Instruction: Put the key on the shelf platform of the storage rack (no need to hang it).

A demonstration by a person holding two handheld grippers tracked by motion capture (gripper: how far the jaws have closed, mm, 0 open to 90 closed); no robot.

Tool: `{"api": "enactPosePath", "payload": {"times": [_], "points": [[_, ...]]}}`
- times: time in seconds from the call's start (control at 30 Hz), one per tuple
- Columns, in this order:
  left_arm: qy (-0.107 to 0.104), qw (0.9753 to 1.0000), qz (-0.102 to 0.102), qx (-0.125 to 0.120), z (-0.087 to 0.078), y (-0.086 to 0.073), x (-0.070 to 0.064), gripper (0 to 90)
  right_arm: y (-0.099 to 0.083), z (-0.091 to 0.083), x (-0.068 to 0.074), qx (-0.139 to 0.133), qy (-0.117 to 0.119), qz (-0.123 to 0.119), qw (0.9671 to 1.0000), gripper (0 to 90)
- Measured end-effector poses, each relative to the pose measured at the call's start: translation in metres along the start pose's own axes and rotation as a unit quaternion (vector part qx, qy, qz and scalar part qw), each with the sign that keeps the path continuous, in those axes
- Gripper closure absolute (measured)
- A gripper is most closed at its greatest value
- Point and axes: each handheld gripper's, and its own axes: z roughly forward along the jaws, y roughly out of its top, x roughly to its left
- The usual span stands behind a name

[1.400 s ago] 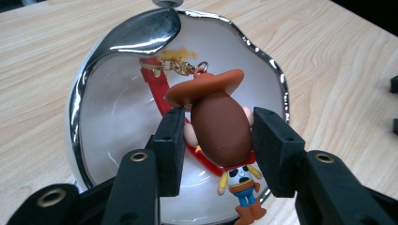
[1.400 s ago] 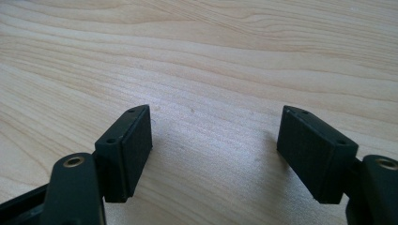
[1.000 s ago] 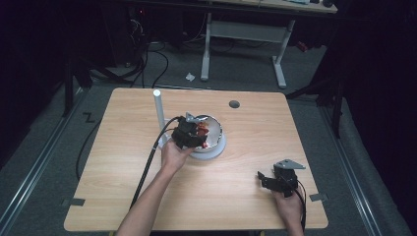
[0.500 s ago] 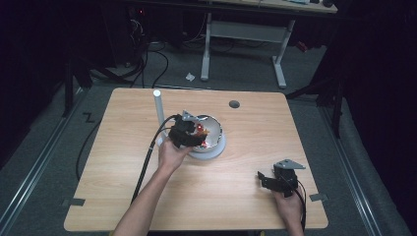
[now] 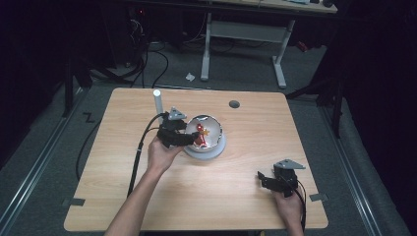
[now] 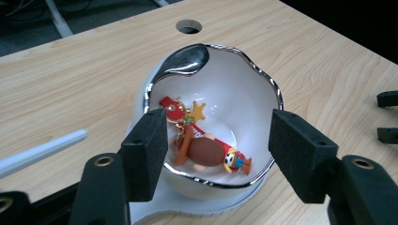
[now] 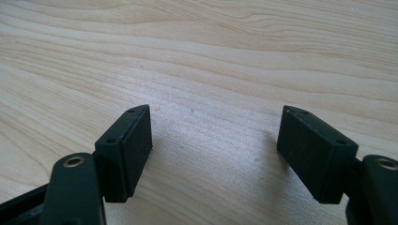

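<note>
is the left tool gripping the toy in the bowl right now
No, the left tool is open, its jaws standing either side of the keychain toy lying in the white bowl.

In the high view, the little toy (image 5: pixel 200 134) in the white bowl (image 5: pixel 214 129) is too small to make out; it is just red and yellow bits. The left gripper (image 5: pixel 189 139) covers the near side of the bowl. In the left gripper view, the bowl's rim hides the bottom of the toy, and one black jaw covers part of its red strap (image 6: pixel 167 105). The white stick (image 6: pixel 42 150) is cut off at the picture's left edge. Both arms are cut off at the bottom of the high view.
</note>
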Motion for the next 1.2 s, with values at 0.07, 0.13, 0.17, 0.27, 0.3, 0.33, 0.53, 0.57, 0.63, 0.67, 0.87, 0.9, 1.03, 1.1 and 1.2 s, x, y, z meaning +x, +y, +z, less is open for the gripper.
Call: {"api": "enactPosePath", "payload": {"times": [0.07,0.13,0.17,0.27,0.3,0.33,0.53,0.57,0.63,0.67,0.87,0.9,1.03,1.1,1.2], "points": [[0.003,0.9999,-0.005,-0.009,-0.009,-0.004,0.004,38.0,0.000,0.000,0.000,0.000,0.000,0.000,1.0000,27.1],[0.004,0.9999,-0.007,-0.012,-0.011,-0.005,0.005,37.9,0.000,0.000,0.000,0.000,0.000,0.000,1.0000,27.1],[0.004,0.9999,-0.011,-0.013,-0.013,-0.006,0.007,37.7,0.000,0.000,0.000,0.000,0.000,0.000,1.0000,27.1],[0.006,0.9998,-0.016,-0.010,-0.019,-0.009,0.011,37.1,0.000,0.000,0.000,0.000,0.000,0.000,1.0000,27.1],[0.007,0.9998,-0.016,-0.011,-0.020,-0.009,0.011,36.6,0.000,0.000,0.000,0.000,0.000,0.000,1.0000,27.1],[0.007,0.9998,-0.016,-0.013,-0.023,-0.010,0.011,36.4,0.000,0.000,0.000,0.000,0.000,0.000,1.0000,27.1],[0.007,0.9995,-0.019,-0.026,-0.039,-0.012,0.014,35.9,0.000,0.000,0.000,0.000,0.000,0.000,1.0000,27.1],[0.007,0.9995,-0.018,-0.026,-0.041,-0.012,0.014,35.9,0.000,0.000,0.000,0.000,0.000,0.000,1.0000,27.1],[0.009,0.9994,-0.017,-0.030,-0.046,-0.013,0.015,35.5,0.000,0.000,0.000,0.000,0.000,0.000,1.0000,27.1],[0.009,0.9993,-0.018,-0.033,-0.047,-0.013,0.015,35.5,0.000,0.000,0.000,0.000,0.000,0.000,1.0000,27.1],[0.010,0.9986,-0.032,-0.040,-0.059,-0.020,0.019,34.9,0.000,0.000,0.000,0.000,0.000,0.000,1.0000,27.1],[0.011,0.9987,-0.030,-0.040,-0.062,-0.022,0.020,34.9,0.000,0.000,0.000,0.000,0.000,0.000,1.0000,27.1],[0.016,0.9981,-0.038,-0.046,-0.072,-0.030,0.024,34.7,0.000,0.000,0.000,0.000,0.000,0.000,1.0000,27.1],[0.018,0.9978,-0.043,-0.046,-0.075,-0.033,0.026,34.7,0.000,0.000,0.000,0.000,0.000,0.000,1.0000,27.1],[0.024,0.9974,-0.047,-0.048,-0.081,-0.038,0.030,34.2,0.000,0.000,0.000,0.000,0.000,0.000,1.0000,27.1]]}}
